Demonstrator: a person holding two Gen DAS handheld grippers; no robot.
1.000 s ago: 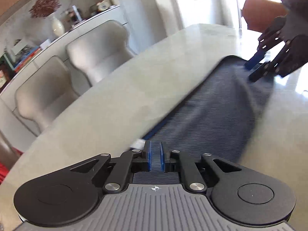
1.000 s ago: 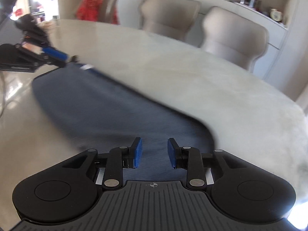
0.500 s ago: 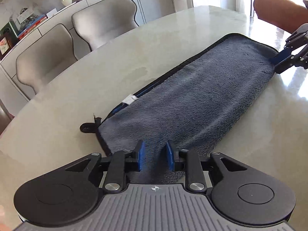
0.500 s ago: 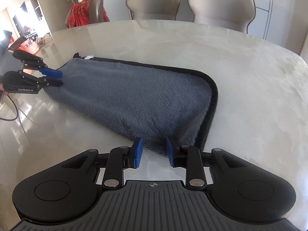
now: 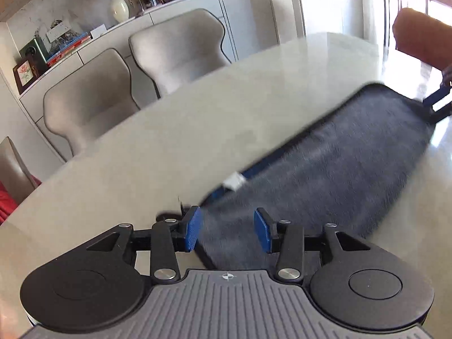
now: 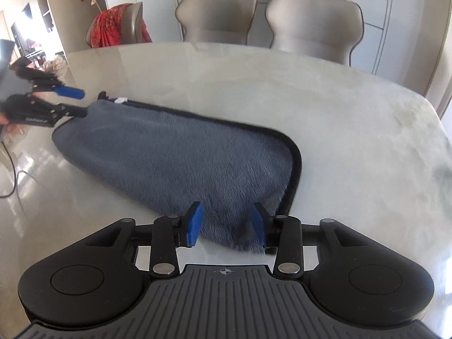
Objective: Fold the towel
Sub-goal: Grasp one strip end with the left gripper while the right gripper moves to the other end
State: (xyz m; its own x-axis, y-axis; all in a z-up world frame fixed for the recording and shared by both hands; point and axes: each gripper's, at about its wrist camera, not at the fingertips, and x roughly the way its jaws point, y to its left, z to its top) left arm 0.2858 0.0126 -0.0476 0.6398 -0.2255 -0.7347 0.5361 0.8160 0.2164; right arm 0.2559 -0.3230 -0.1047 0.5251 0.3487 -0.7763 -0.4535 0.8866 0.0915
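Table (image 6: 325, 118): pale marble, glossy; two beige chairs (image 6: 313, 25) and a sideboard behind. Towel (image 6: 180, 158): grey plush, dark-edged, folded long, flat on my table (white tag illegible). Left hand-held gripper (image 5: 227, 233) and right hand-held gripper (image 6: 227, 224): jaws just opening, parted, towel ends lying loose between them.

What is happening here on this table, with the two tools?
A person is folding a grey towel on a pale table with two handheld grippers. The towel lies flat as a long folded strip. The left gripper and the right gripper stand at its opposite ends; their jaws have just been opening, and the pads no longer press on the cloth.
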